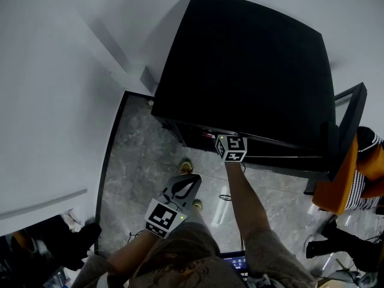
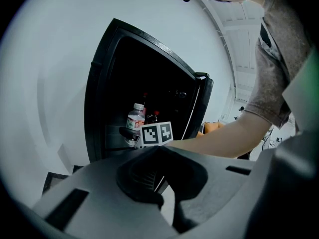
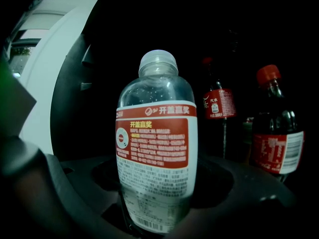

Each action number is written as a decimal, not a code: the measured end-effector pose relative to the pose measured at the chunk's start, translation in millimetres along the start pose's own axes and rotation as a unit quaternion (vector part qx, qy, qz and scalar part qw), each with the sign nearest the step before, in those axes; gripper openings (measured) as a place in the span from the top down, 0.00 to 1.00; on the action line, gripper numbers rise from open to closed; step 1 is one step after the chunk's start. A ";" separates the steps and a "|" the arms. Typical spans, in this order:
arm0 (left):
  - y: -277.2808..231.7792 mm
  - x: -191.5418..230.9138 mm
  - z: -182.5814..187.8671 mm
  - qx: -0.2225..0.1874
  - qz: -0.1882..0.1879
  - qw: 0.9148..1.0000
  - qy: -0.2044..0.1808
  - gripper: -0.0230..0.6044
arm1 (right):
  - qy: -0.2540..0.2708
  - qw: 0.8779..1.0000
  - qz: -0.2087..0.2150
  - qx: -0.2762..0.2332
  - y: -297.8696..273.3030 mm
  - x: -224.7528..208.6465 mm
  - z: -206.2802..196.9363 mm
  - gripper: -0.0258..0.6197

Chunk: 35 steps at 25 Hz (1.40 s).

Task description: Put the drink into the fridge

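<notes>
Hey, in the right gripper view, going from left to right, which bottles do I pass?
clear bottle with a red and white label, between the jaws → far dark bottle with a red label, deeper in the fridge → nearer dark bottle with a red cap, at the right edge

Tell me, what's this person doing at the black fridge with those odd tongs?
A person is loading a drink into an open black fridge with two hand-held grippers. The right gripper is clamped on a clear bottle with a red and white label and holds it at the fridge's opening, in front of two dark soda bottles with red caps. The bottle is not yet released. The left gripper hangs outside the fridge, jaws together and empty.
</notes>
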<state>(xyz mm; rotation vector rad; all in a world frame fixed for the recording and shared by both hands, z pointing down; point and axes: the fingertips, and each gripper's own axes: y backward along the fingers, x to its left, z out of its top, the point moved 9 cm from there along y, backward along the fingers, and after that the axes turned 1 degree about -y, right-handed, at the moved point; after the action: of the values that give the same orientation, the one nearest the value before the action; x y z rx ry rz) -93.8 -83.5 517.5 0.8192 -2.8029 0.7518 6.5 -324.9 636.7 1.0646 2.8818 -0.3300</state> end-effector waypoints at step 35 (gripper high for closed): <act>6.4 -19.0 2.6 -0.026 -0.041 0.999 0.006 0.96 | 0.003 0.999 -0.008 0.032 12.6 4.2 -3.2 0.32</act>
<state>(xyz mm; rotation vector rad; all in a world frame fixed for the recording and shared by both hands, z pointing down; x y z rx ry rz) -81.1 -71.2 507.7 0.9114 -2.7464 0.6649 11.5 -312.2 637.0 1.0549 2.9046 -0.4239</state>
